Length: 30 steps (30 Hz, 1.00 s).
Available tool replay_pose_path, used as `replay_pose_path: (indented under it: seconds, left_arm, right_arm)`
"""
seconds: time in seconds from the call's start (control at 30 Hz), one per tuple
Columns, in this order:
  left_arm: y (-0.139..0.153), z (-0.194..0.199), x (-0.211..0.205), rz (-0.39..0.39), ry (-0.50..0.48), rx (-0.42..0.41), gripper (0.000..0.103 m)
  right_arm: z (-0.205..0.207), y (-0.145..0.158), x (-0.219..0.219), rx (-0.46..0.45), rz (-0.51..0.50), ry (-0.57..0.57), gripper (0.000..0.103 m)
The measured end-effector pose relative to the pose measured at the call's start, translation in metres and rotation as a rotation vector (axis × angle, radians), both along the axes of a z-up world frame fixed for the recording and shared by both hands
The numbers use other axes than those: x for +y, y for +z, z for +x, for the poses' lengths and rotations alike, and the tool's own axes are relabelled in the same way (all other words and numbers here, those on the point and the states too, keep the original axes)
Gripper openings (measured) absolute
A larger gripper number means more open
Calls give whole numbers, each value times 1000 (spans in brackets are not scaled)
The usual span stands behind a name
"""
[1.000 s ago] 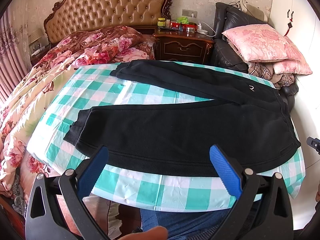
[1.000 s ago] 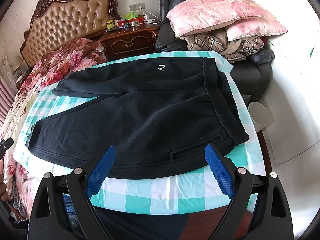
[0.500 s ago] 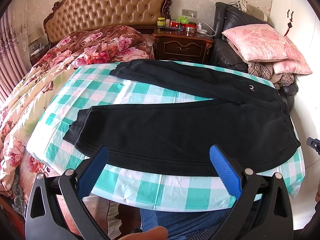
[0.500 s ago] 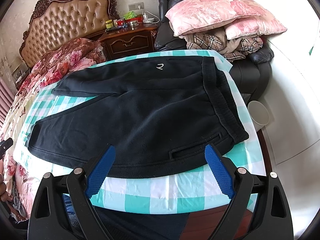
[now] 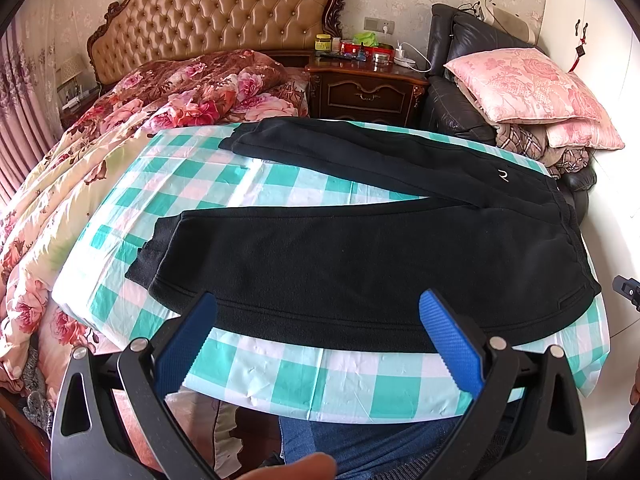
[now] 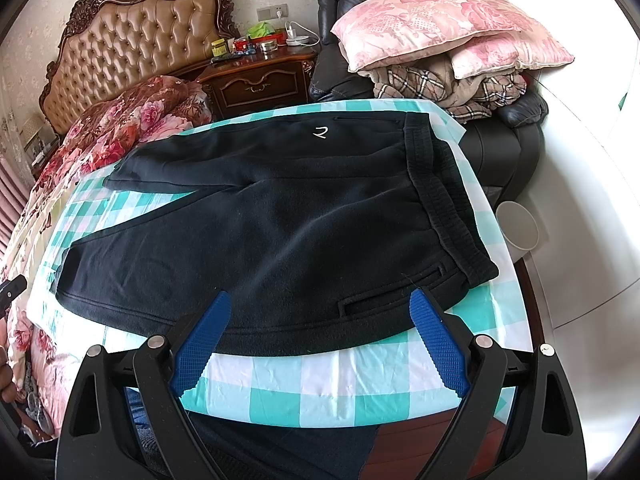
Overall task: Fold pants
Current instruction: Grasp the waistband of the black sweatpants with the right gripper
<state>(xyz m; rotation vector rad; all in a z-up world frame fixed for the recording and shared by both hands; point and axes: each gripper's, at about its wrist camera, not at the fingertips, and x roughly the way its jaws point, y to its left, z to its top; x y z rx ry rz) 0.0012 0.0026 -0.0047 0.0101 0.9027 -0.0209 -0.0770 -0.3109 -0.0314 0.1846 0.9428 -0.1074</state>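
Observation:
Black fleece pants [image 5: 360,256] lie flat on a table with a teal-and-white checked cloth [image 5: 320,376]. The legs spread apart toward the left, the waistband [image 6: 444,196] is at the right, and a small white logo [image 6: 320,132] shows on the far leg. My left gripper [image 5: 320,320] is open and empty, held above the near edge of the near leg. My right gripper [image 6: 320,312] is open and empty, above the near hip by the pocket slit [image 6: 384,296]. Neither gripper touches the pants.
A bed with a floral quilt [image 5: 120,140] stands left of the table. A dark nightstand [image 5: 364,88] with small items stands behind. A black leather chair with pink pillows [image 5: 528,88] stands at the back right. A white bin [image 6: 518,224] stands on the floor at the right.
Both grippers have hardly moved; the views shift only slightly. The pants lie as before.

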Motion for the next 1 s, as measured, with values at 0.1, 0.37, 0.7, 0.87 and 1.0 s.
replay_pose_path:
  seconds: [0.1,0.37,0.7,0.87,1.0]
  left_arm:
    - [-5,-4,-8,-5,1,2,101]
    - [-18,-8,-25,-136,-72,-102,101]
    - [-66,14,-77,-313,-287,93,101]
    - [-91,33,-79,-310,-277,153,101]
    - [-105,52,-63,-314,-227,214,101]
  right_arm:
    - [0,0,0,-4,4,-2,88]
    - [19,-13,-34,-51,51,-97,88]
    - [210,-47,-162,83,15,-137,88]
    - [296,-81,-193,182,-43,-92,88]
    - [334,-104,-207,223,-53,-43,88]
